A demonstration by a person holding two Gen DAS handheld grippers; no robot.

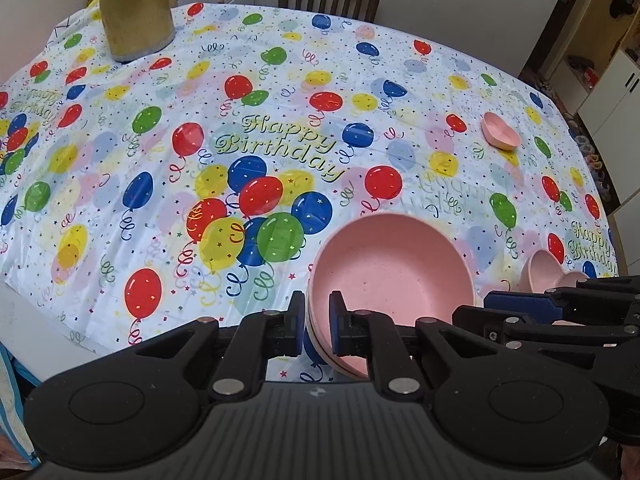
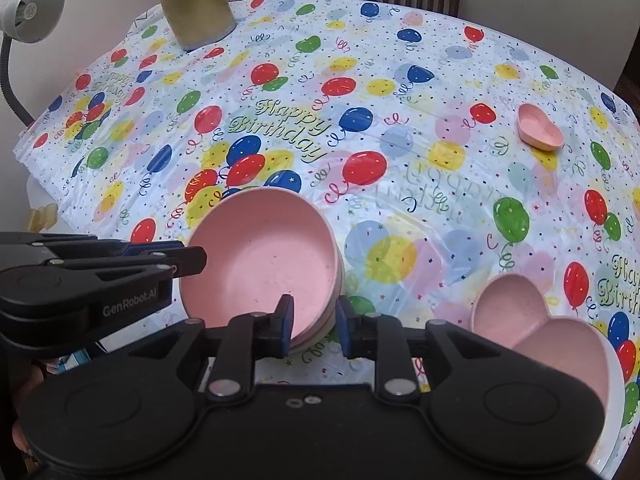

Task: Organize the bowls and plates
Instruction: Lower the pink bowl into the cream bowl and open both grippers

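Several pink bowls (image 1: 394,268) already sit nested near the table's front edge. The left gripper (image 1: 316,320) pinches the stack's near rim, jaws nearly closed on it. The right gripper (image 2: 312,326) straddles the opposite rim, slightly open, not clearly clamping. Two heart dishes (image 2: 532,320) rest beside the stack on the right; a third heart dish (image 2: 540,126) lies well apart, probably uncollected.

Table (image 1: 120,340) covered by a balloon-print "Happy Birthday" cloth (image 1: 280,128). On the cloth: a yellow kettle (image 1: 134,12) at upper left of the frame; a stack of round pink bowls (image 1: 394,272) at lower centre; a small pink heart dish (image 1: 500,131) at right, well apart; two larger heart dishes (image 2: 548,344) at lower right of the right wrist view.
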